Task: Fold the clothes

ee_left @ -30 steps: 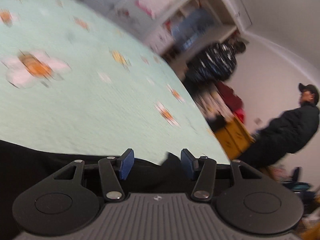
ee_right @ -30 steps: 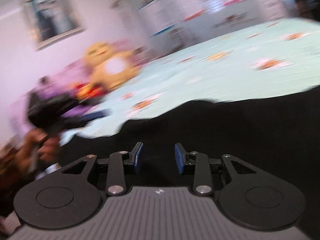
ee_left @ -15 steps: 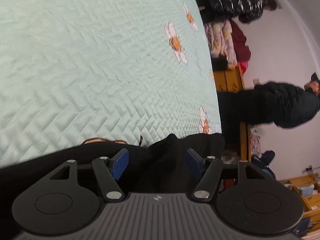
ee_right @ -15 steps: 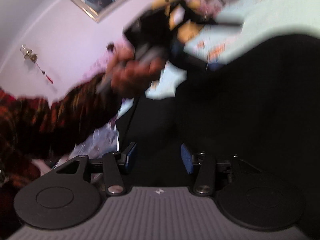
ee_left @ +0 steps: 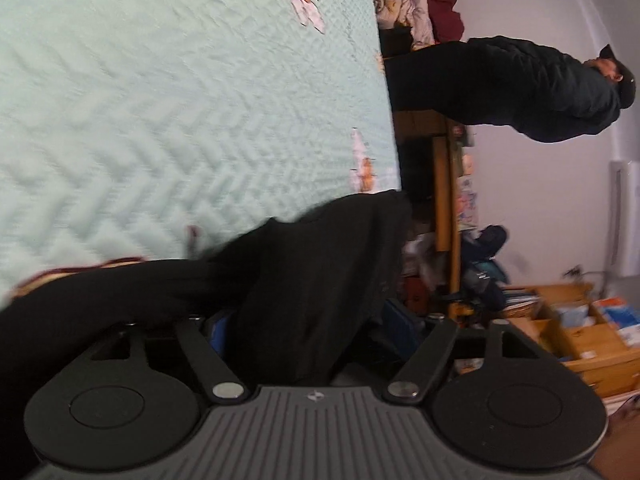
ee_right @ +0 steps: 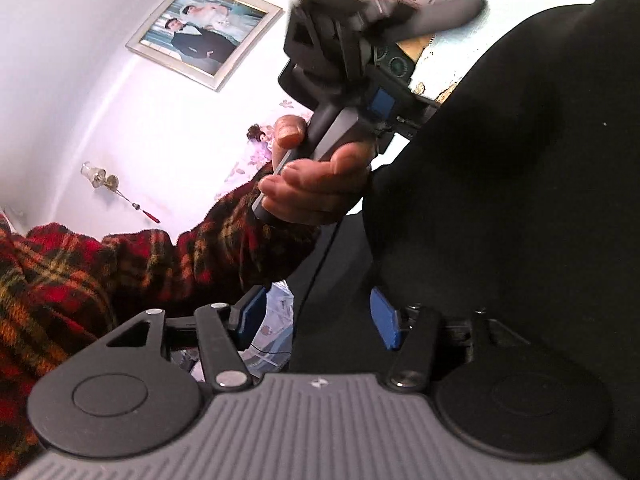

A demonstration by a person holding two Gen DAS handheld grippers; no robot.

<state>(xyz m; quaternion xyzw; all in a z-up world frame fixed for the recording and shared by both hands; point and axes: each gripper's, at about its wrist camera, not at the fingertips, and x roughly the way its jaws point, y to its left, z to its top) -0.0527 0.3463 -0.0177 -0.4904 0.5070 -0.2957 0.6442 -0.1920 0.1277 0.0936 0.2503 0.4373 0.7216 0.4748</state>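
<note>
Both claws let go of a black garment at the near edge of the bed.

The left claw (ee_left: 308,330) is opening, with a fold of the black garment (ee_left: 320,280) lying loose between its blue pads rather than pinched; the right claw (ee_right: 316,320) is opening too, dark cloth draped over and between its jaws without visible pressure. Judging by this, the person is releasing a fold just laid, so the cloth can settle on the mint quilted bedspread (ee_left: 160,100). The garment is matte black, soft and bunched, spilling over the bed's edge. In the right wrist view, a hand (ee_right: 316,184) in a red plaid sleeve (ee_right: 120,272) holds the other handle.
</note>
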